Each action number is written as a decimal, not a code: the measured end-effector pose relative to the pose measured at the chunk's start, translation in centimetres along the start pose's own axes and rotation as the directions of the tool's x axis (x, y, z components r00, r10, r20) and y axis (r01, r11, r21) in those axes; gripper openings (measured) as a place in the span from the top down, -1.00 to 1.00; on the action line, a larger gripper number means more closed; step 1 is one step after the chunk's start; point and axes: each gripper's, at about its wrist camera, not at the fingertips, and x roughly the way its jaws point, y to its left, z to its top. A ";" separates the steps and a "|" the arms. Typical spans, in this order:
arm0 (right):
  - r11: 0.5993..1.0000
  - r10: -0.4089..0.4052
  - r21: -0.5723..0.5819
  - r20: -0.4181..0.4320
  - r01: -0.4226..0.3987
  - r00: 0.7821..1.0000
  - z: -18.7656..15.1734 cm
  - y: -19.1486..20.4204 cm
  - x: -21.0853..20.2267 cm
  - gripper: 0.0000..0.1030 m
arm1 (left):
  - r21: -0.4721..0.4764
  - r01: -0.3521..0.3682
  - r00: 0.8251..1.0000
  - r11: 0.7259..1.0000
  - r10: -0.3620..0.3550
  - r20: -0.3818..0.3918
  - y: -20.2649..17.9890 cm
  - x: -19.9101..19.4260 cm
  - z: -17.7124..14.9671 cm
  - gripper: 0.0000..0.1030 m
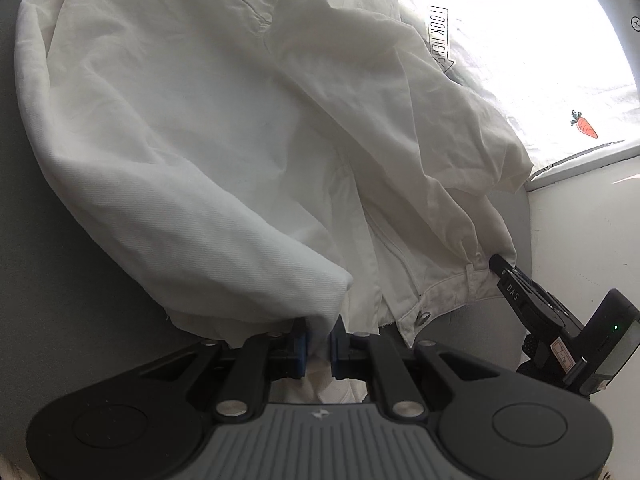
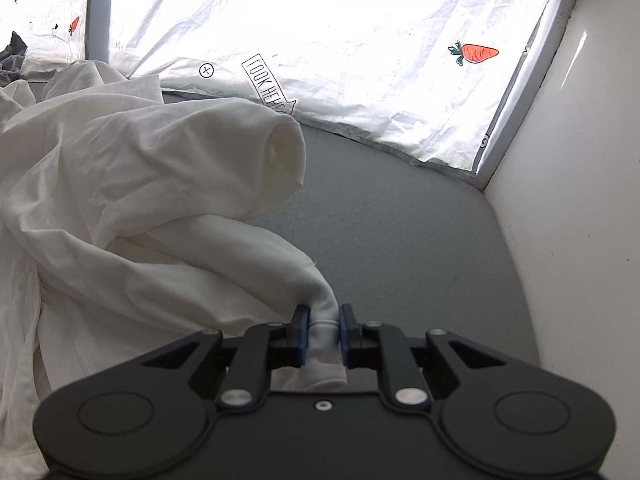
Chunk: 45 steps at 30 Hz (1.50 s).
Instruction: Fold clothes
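Observation:
A white garment with a zip and a snap at its hem (image 1: 200, 120) lies spread over a grey surface (image 1: 40, 280). My left gripper (image 1: 319, 346) is shut on a fold of its near edge. In the left wrist view the right gripper (image 1: 520, 292) shows at the right, at the garment's hem corner. In the right wrist view the same white garment (image 2: 140, 200) is bunched at the left, and my right gripper (image 2: 325, 330) is shut on a twisted corner of it, just above the grey surface (image 2: 400, 240).
A bright white sheet with carrot prints (image 2: 400, 60) lies beyond the grey surface. A white wall (image 2: 580, 200) runs close along the right. A dark cloth (image 2: 14, 60) shows at the far left edge.

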 end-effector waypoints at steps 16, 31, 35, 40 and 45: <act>0.995 -0.076 0.056 -0.062 0.080 0.995 6.0 -8.6 12.6 0.63 | 0.098 0.102 0.985 0.990 -0.087 -0.147 -4.1 7.3 5.1 0.78; 0.912 -0.068 0.395 -0.109 0.107 0.992 3.0 -11.8 5.0 -0.21 | 0.118 0.214 0.969 0.970 -0.196 -0.150 4.3 -0.1 5.0 0.39; 0.853 -0.045 0.512 -0.120 0.101 0.992 -0.1 -9.2 0.6 -0.28 | 0.185 0.249 0.966 0.951 -0.230 -0.117 5.7 -4.6 3.5 0.35; 0.723 0.037 0.688 -0.119 0.056 0.992 -4.7 -5.7 -3.8 -0.29 | 0.291 0.134 0.991 0.947 -0.133 -0.024 8.4 -10.1 1.1 0.27; 0.640 0.048 0.767 -0.079 0.030 0.996 -7.4 -1.0 -7.9 -0.49 | 0.180 0.029 0.999 0.983 -0.036 0.039 14.0 -14.4 0.3 0.27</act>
